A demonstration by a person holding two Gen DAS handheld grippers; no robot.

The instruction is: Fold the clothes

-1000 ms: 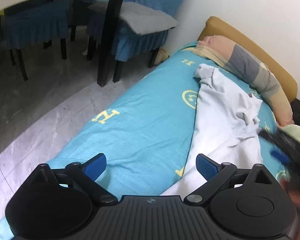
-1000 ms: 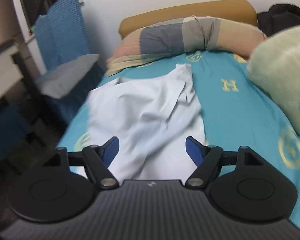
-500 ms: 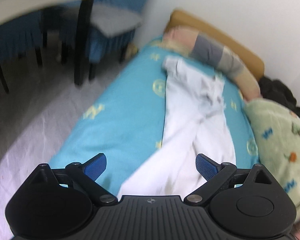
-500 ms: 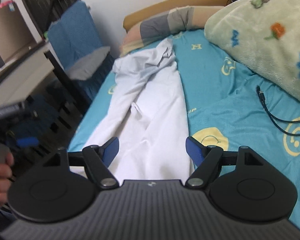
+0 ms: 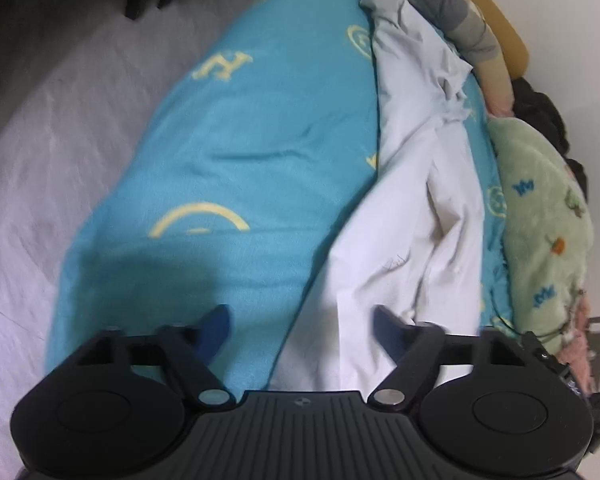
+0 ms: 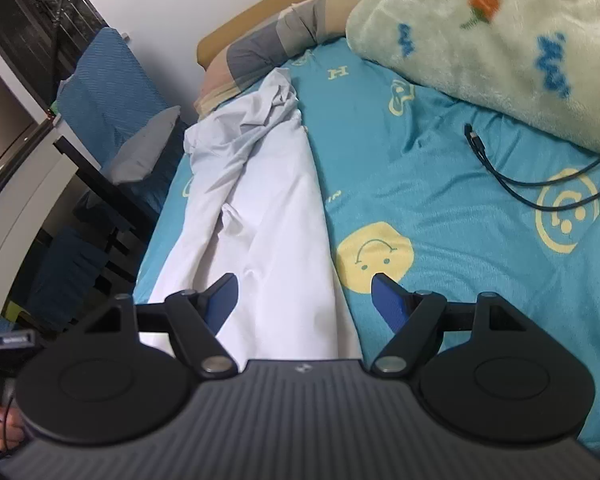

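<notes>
You are lining up for the first grasp: both the left hand-held gripper (image 5: 302, 326) and the right hand-held gripper (image 6: 304, 296) hang open and empty over the near end of the white garment (image 6: 276, 216), stretched lengthwise along the bed (image 6: 440, 208). Next, I judge, pinch each near corner.

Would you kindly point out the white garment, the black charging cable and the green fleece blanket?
white garment (image 6: 276, 216), right wrist view, on its flat middle panel.
black charging cable (image 6: 516, 184), right wrist view, on the cord below its plug.
green fleece blanket (image 6: 496, 36), right wrist view, on its patterned top.
</notes>
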